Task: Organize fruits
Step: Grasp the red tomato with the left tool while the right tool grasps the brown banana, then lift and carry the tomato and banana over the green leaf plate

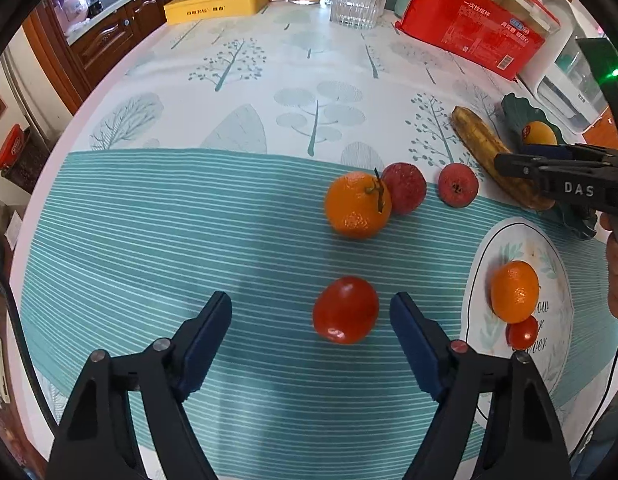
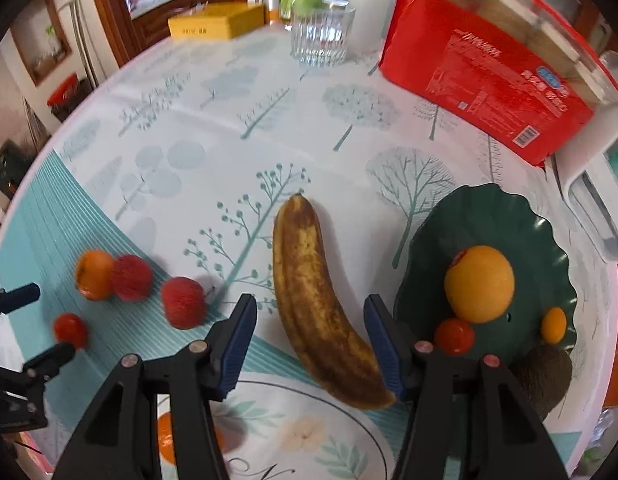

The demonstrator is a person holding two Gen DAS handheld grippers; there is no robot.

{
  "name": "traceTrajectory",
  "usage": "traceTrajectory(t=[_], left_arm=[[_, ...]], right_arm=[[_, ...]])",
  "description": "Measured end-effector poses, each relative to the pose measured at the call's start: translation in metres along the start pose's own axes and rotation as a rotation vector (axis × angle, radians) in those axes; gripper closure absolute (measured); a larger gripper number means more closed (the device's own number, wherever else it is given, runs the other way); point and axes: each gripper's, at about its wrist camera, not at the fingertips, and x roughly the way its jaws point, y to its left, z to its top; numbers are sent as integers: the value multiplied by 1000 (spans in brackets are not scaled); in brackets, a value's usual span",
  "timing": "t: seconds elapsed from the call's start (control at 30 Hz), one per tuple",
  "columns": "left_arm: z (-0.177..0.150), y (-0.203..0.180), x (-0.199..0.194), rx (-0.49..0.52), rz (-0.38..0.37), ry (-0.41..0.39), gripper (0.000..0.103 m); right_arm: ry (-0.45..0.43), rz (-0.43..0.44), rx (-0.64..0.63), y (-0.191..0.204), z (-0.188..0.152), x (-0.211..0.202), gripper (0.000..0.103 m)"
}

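Tomato (image 1: 345,309) lies on the counter (image 1: 229,80) between the spread left gripper (image 1: 311,312); round, it may roll away; right gripper (image 2: 310,322), also spread, straddles the banana (image 2: 317,296), which could slip.

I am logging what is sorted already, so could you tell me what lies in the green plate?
The green plate holds a large orange, a small tomato and a tiny yellow fruit. The right gripper covers its near edge.
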Motion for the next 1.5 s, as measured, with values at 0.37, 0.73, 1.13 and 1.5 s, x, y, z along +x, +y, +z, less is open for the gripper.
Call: traceTrajectory(t=[0.37,0.73,1.13,1.5], left_arm=[[3,-11,11,33,-7,23,48],[3,-20,9,43,-20,25,70],[-1,-18,-1,27,-28,29,71],[-6,-28,-28,48,-34,-10,71]], right_arm=[[46,12,-60,3,2,23,48],[32,62,-12,-5,5,24,64],[1,107,40,1,2,-2,69],[-61,161,131,-3,-16,-42,69]])
